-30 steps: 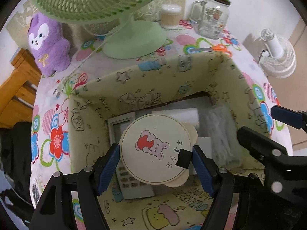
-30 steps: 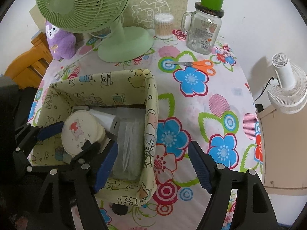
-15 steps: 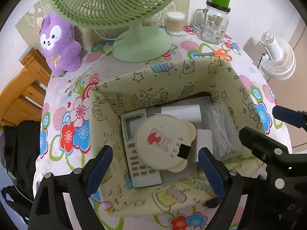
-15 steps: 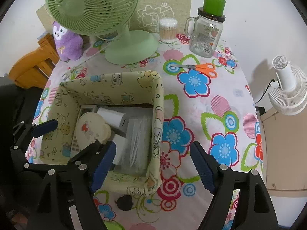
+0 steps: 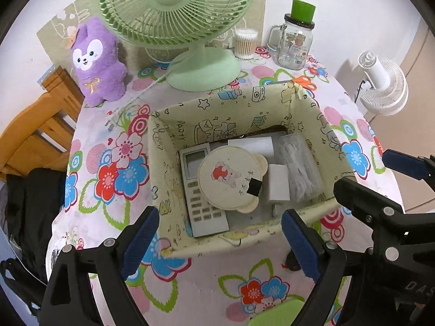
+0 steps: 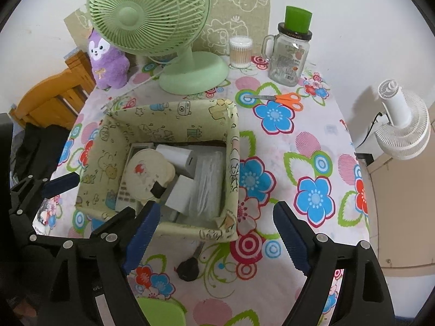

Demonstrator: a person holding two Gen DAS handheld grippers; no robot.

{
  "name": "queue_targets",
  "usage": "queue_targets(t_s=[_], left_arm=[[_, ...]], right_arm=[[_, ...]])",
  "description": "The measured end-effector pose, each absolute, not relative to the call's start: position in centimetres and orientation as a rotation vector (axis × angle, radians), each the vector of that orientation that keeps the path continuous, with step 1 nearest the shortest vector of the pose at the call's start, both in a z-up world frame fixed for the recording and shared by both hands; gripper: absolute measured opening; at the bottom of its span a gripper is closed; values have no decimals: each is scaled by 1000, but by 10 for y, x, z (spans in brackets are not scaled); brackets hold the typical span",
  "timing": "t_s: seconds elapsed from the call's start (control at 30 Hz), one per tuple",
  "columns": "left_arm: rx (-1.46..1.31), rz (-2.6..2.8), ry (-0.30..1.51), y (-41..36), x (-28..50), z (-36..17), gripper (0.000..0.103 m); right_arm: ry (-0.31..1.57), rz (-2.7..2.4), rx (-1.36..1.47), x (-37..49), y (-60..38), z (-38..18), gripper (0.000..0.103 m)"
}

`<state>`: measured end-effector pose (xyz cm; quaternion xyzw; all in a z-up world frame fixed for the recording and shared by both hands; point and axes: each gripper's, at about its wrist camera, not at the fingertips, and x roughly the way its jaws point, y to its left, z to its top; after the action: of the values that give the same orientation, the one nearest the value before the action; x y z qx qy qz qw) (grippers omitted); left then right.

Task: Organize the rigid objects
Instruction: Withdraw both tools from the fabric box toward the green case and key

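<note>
Two grippers hovered above a flowered tablecloth (image 6: 312, 146). Nearest, the left gripper (image 5: 220, 240) stood wide apart, gripping nothing. The right gripper (image 6: 214, 235) was opening, nothing between its jaws. Just beyond lay a yellow fabric storage box (image 5: 174, 163). Inside it, a round bear-print case (image 5: 228, 179) rested on a grey remote control (image 5: 201, 206), beside white boxes (image 5: 278, 186) and a clear packet (image 5: 299, 168). Farther off stood a green fan (image 6: 152, 19), orange scissors (image 6: 282, 99), a glass jar (image 6: 289, 59) and a purple plush toy (image 5: 95, 57).
</note>
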<state>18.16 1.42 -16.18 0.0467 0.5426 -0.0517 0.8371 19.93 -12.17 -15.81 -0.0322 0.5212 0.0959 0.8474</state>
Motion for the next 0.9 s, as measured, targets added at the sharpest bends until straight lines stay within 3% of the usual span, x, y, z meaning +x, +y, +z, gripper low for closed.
queue_targets(t_s=[0.9], left_arm=[[18,-134,1089,39,110,-130,93]], right_arm=[[991,169,-91,123,-106,-122,88]])
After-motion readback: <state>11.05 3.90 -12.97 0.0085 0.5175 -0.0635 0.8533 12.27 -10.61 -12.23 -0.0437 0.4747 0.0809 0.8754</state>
